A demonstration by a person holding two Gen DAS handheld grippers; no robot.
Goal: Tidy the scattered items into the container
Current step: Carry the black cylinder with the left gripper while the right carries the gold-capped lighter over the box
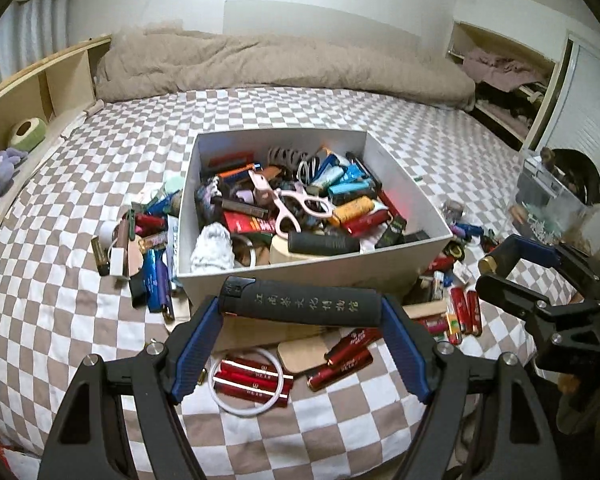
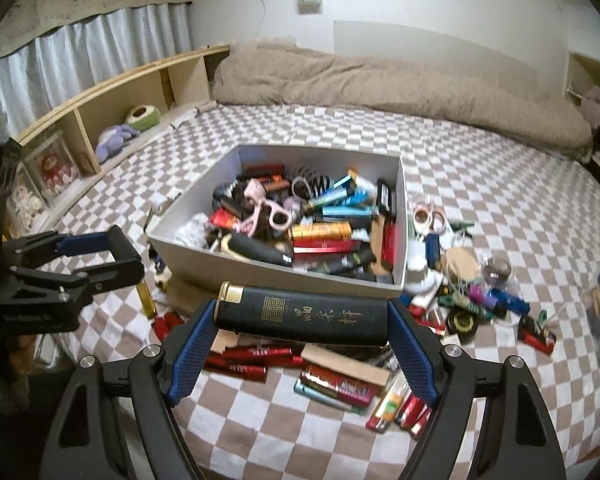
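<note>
Above the checkered bed, just short of the white box [image 1: 276, 276], left gripper [image 1: 300, 316] and right gripper [image 2: 300, 320] each clamp a black lighter [image 1: 300, 300] (carrying step); next, forward, then release.

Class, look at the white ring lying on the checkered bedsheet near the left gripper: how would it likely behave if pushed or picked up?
The white ring looks thin and hollow, so probably light. It lies flat across red lighters, so a push would likely slide it, not roll it. Its narrow rim may be awkward to pinch.
</note>
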